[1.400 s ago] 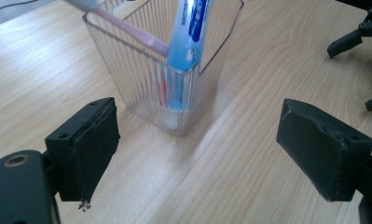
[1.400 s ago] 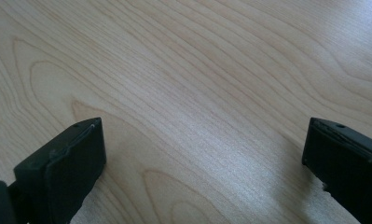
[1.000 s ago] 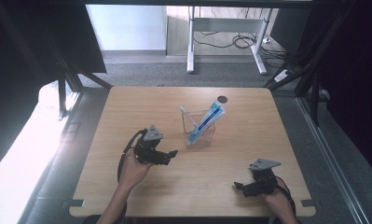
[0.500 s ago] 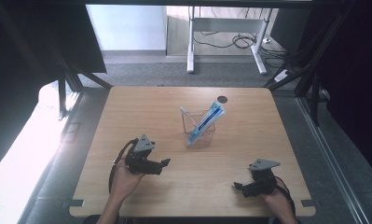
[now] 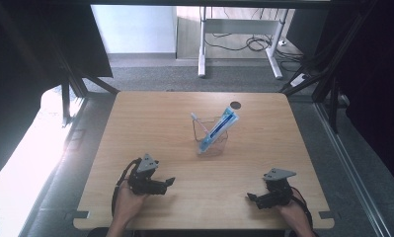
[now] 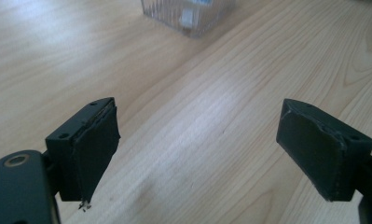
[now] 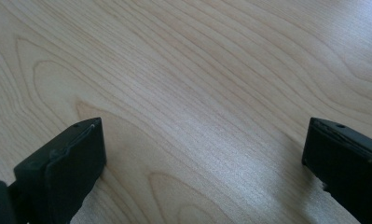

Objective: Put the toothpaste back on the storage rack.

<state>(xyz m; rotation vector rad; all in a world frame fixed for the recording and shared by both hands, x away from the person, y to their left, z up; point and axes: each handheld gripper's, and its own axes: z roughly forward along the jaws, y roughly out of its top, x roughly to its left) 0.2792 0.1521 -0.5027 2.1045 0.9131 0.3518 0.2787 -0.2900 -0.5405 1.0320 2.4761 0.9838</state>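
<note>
At seven o'clock on the table (image 5: 150, 118) the left gripper (image 5: 166, 183) rests with jaws spread wide, holding nothing. Past the middle, toward twelve, stands a clear cup (image 5: 212, 140) with a toothbrush (image 5: 199, 125) and a blue toothpaste tube (image 5: 219, 128) leaning inside. At five o'clock the right gripper (image 5: 253, 198) gapes too, empty.

Grey carpet floor (image 5: 150, 74), white desk frame (image 5: 203, 44) behind.

High view overhead, facing forward-down; claw views close, low over table (image 5: 150, 123).
</note>
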